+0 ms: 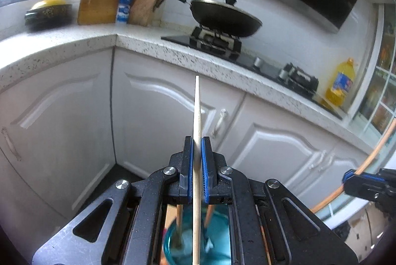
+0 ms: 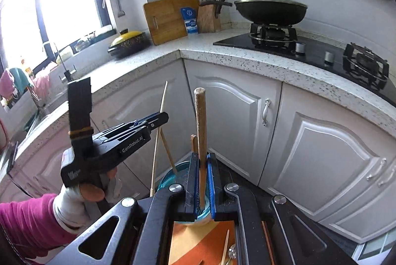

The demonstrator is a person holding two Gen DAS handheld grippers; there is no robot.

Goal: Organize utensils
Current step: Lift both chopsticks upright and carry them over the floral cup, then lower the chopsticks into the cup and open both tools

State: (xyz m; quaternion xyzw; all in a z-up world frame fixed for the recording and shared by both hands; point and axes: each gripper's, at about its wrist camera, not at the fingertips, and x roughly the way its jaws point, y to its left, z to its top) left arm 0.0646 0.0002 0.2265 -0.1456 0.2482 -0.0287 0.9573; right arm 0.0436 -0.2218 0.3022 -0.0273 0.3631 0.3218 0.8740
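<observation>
Left gripper (image 1: 197, 161) clenched on pale chopstick (image 1: 197, 111), above blue glass bowl (image 2: 170, 174). Right gripper (image 2: 203, 176) clamped on brown wooden stick (image 2: 201, 131), directly over bowl. Best lower each straight, tip inside rim, release only once seated.

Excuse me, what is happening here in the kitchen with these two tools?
A person holds a gripper in each hand. The left gripper is shut on a pale chopstick. The right gripper is shut on a brown wooden stick. Both are above a blue glass cup that has more sticks in it.
</observation>
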